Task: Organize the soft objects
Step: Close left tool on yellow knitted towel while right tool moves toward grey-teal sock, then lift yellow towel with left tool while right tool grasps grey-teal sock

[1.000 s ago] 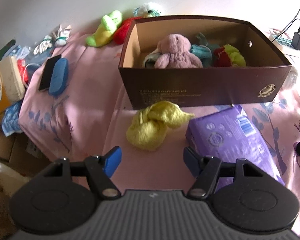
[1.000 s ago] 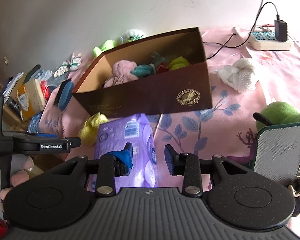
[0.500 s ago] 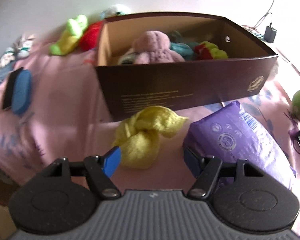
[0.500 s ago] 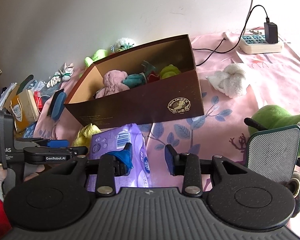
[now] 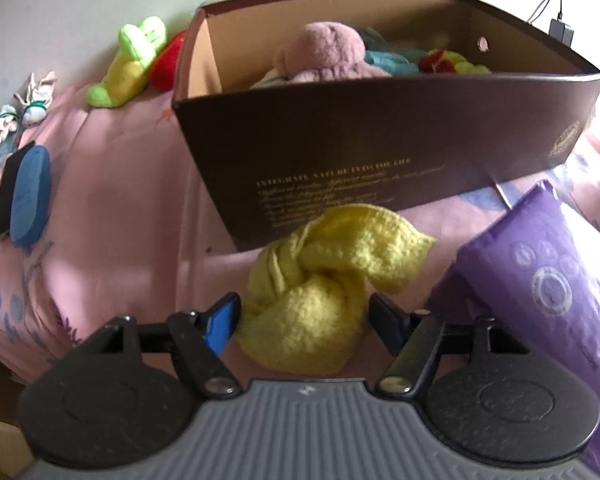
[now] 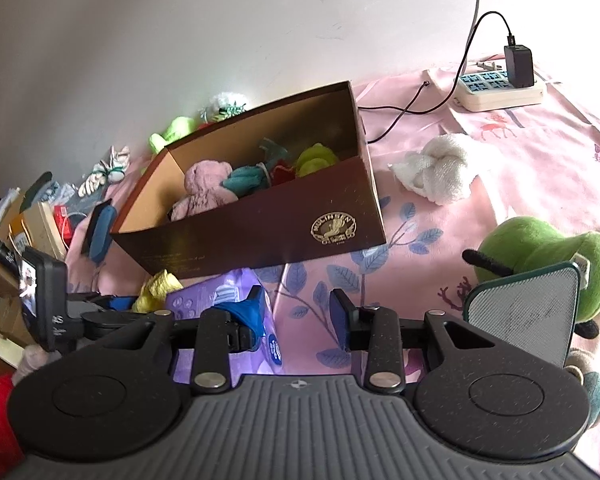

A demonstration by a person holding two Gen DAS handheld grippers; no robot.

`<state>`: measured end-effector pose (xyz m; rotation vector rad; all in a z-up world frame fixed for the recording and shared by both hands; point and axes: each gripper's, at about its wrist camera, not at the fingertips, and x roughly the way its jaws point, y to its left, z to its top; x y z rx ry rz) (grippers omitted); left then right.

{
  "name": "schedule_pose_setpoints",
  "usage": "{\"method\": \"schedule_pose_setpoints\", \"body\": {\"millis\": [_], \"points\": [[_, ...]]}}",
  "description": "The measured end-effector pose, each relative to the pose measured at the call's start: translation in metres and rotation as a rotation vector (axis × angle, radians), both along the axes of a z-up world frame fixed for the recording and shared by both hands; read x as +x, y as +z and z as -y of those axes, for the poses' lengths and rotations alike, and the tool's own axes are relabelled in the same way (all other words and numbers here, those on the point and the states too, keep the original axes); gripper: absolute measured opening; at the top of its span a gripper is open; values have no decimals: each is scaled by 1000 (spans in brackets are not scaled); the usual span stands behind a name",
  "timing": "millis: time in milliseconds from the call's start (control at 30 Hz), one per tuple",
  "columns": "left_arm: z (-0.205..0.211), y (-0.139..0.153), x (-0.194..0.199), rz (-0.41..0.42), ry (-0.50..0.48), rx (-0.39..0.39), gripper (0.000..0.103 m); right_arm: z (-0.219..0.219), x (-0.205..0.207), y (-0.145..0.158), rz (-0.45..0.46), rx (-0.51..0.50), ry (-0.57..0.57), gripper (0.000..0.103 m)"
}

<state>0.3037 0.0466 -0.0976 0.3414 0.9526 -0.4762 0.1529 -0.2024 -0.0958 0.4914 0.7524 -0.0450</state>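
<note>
A yellow knotted towel (image 5: pixel 316 280) lies on the pink bedsheet (image 5: pixel 112 200) just in front of the brown cardboard box (image 5: pixel 380 152). My left gripper (image 5: pixel 304 316) is open, one finger on each side of the towel; the pads do not press on it. The box holds a pink plush (image 5: pixel 324 56), a teal one and a yellow-red one. In the right wrist view the yellow towel (image 6: pixel 158 284) peeks out beside the box (image 6: pixel 260 232). My right gripper (image 6: pixel 296 304) hovers over the sheet with a narrow gap and nothing between its fingers.
A purple plastic pack (image 5: pixel 540 280) lies right of the towel. A green-yellow plush (image 5: pixel 132 64) and a red one (image 5: pixel 168 64) sit behind the box. A white knotted towel (image 6: pixel 436 172), a green plush (image 6: pixel 540 248), a grey mesh panel (image 6: pixel 520 312) and a power strip (image 6: pixel 500 88) lie to the right.
My left gripper has come down and forward onto the yellow towel, which now lies between its fingers. The right gripper has stayed almost still.
</note>
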Motion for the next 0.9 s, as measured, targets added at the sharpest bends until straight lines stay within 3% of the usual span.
{"method": "schedule_pose_setpoints", "body": {"millis": [100,200,367,567,900], "points": [[0,0,3,4,10,-16,71,12,-6,10,31,-2,-17,18],[-1,0,3,1,4,-38,57,35,-16,22,68,20,-69,18],[-3,2,3,6,12,-54,43,86,-37,39,94,39,-260,18],[-6,10,1,46,42,-77,39,135,-64,37,80,117,-478,19],[-20,31,-11,85,101,-101,39,151,-85,22,-5,129,-454,19]]}}
